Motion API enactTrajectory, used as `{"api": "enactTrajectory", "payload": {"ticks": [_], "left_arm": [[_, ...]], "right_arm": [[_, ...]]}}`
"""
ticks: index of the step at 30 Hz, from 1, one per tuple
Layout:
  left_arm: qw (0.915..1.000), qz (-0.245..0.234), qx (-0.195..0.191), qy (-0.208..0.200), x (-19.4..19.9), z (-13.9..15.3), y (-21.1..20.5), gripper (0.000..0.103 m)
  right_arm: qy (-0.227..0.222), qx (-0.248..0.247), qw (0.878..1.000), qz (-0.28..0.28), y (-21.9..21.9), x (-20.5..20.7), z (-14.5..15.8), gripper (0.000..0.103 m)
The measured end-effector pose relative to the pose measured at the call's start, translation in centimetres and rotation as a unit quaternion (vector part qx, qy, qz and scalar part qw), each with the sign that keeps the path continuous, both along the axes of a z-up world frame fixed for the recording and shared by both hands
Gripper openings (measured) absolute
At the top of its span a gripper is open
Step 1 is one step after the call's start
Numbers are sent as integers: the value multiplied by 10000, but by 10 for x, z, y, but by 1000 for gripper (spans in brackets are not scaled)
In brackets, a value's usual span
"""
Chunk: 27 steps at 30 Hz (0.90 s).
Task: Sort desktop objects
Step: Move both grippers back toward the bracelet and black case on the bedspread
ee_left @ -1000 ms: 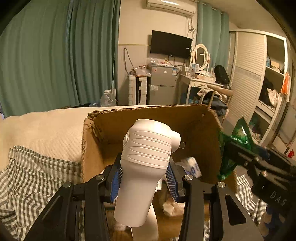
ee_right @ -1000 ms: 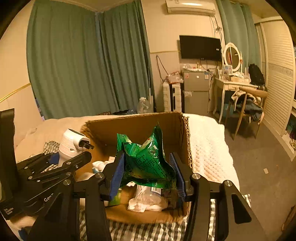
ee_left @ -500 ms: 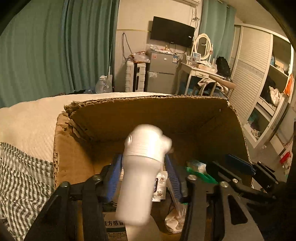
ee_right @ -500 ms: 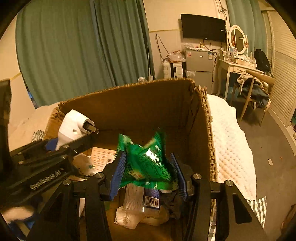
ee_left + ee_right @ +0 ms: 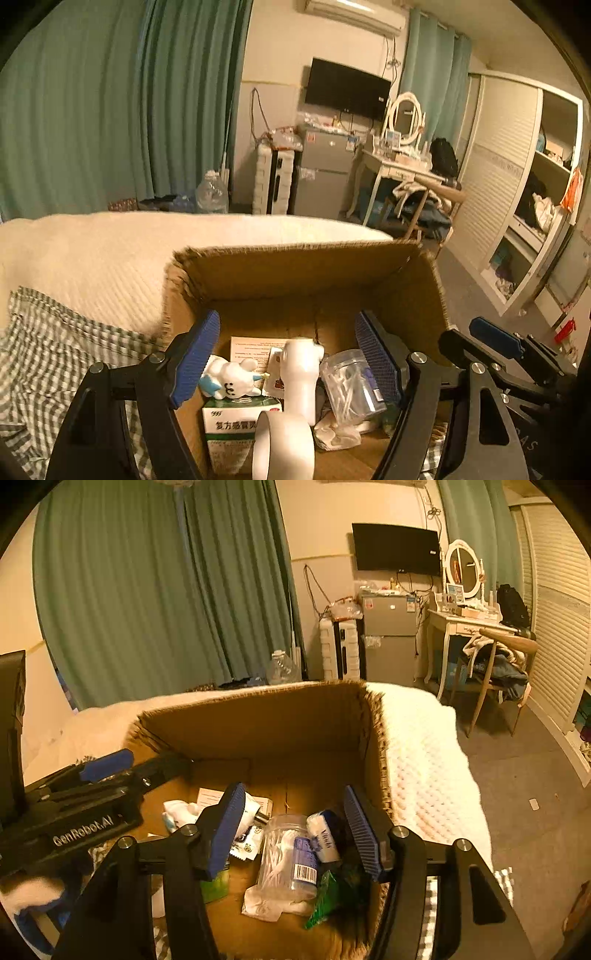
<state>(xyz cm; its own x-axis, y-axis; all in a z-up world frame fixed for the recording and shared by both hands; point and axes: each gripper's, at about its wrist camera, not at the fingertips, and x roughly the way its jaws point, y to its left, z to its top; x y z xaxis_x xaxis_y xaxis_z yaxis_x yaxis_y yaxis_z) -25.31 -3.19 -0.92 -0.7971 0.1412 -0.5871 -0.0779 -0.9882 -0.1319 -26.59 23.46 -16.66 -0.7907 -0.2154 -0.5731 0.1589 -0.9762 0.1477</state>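
Hovering over the open cardboard box (image 5: 306,266), both sets of tongs are empty now. The left tongs (image 5: 286,350) have just been opening, and their blue pads stand wide apart with nothing pressed between them; the white handheld device (image 5: 295,384) they framed lies loose in the box below, leaning on a green-and-white medicine carton (image 5: 240,421). The right tongs (image 5: 295,827) have also just been opening, more modestly, and the crumpled green snack bag (image 5: 328,893) sits on the box floor by the right-hand wall, clear of the pads.

The box rests on the bed (image 5: 424,760), on the pale quilt towards its foot edge, with a checked cloth (image 5: 55,354) spread on the bed beside the box's left wall. It seems to be the collecting place for this sort, which would explain why both tongs point down into its mouth: things let go from there fall inside rather than onto the quilt.

Already heaped in it are a small white-and-blue toy figure (image 5: 229,376), a clear jar of cotton swabs (image 5: 284,853) lying on its side, a printed leaflet (image 5: 255,350) and some crumpled white wrapping (image 5: 266,904).
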Motion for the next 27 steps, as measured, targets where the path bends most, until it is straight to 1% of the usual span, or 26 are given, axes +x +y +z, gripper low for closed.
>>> {"api": "enactTrajectory", "payload": {"ticks": [5, 7, 9, 13, 17, 18, 21, 23, 27], "left_arm": [[9995, 89, 26, 302, 26, 34, -5, 83], [9990, 111, 29, 428, 40, 46, -7, 86], [9982, 158, 25, 584, 55, 60, -8, 94], [9956, 233, 48, 907, 86, 85, -13, 102], [9918, 298, 77, 1244, 120, 104, -22, 103], [9908, 323, 76, 1310, 127, 108, -23, 103], [9882, 483, 32, 1452, 148, 119, -24, 103], [9857, 597, 6, 1576, 162, 124, -26, 103], [9834, 570, -14, 1720, 184, 129, -30, 103]], "right_arm": [[181, -16, 9998, -25, 2, 22, 25, 57], [281, -25, 9996, -25, 3, 35, 37, 58], [394, -22, 9992, -17, 3, 49, 50, 60], [623, -33, 9980, -51, 2, 77, 73, 66], [830, 13, 9965, -101, 4, 106, 92, 75], [876, 24, 9961, -126, 6, 113, 96, 76], [972, -9, 9950, -229, 12, 132, 107, 84], [1032, -69, 9942, -289, 17, 145, 114, 91], [1151, -30, 9928, -332, 22, 169, 125, 97]]}}
